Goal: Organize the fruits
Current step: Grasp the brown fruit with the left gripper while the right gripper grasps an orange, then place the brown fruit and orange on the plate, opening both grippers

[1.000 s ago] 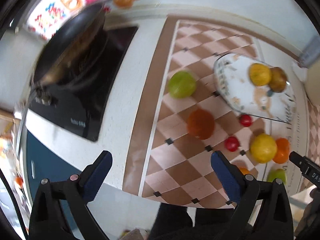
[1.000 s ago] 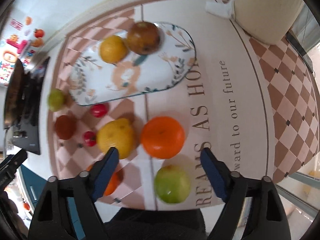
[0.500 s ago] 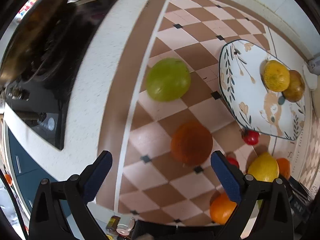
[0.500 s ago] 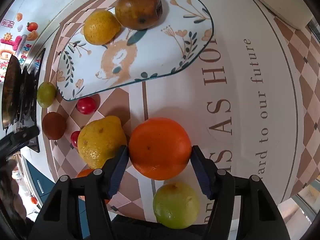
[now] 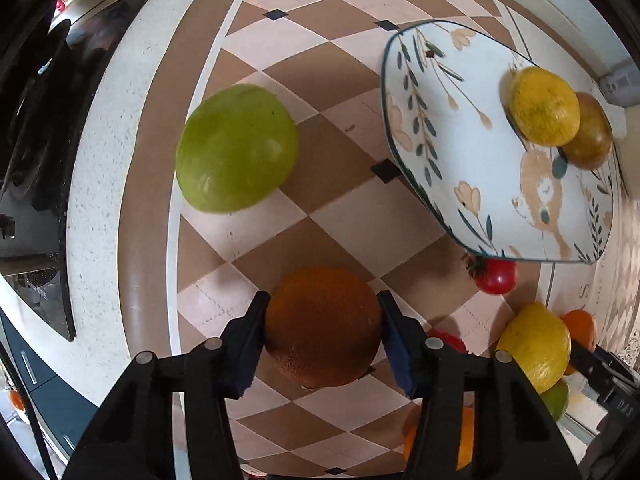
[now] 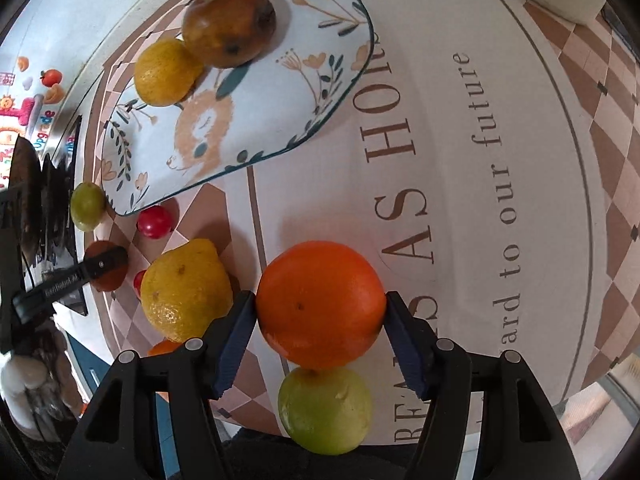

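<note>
My left gripper (image 5: pixel 322 338) is shut on a dark brownish-orange fruit (image 5: pixel 323 326) on the checkered mat. My right gripper (image 6: pixel 320 326) is shut on a bright orange (image 6: pixel 320 304); whether it is lifted I cannot tell. A floral plate (image 5: pixel 456 152) holds a yellow citrus (image 5: pixel 544 106) and a brown fruit (image 5: pixel 588 132); the plate also shows in the right wrist view (image 6: pixel 320 92). Loose fruit on the mat: a green fruit (image 5: pixel 236 148), a cherry tomato (image 5: pixel 496 276), a yellow lemon (image 6: pixel 186 290) and a green apple (image 6: pixel 326 410).
A black stove with a pan (image 5: pixel 36 128) stands to the left. The counter's front edge runs just below both grippers. Another orange (image 5: pixel 460 436) lies near that edge. A second small red tomato (image 5: pixel 448 340) sits behind the left gripper's right finger.
Both grippers moved down and forward onto fruit. The left closed on the dark orange fruit. The right closed fully on the bright orange.
</note>
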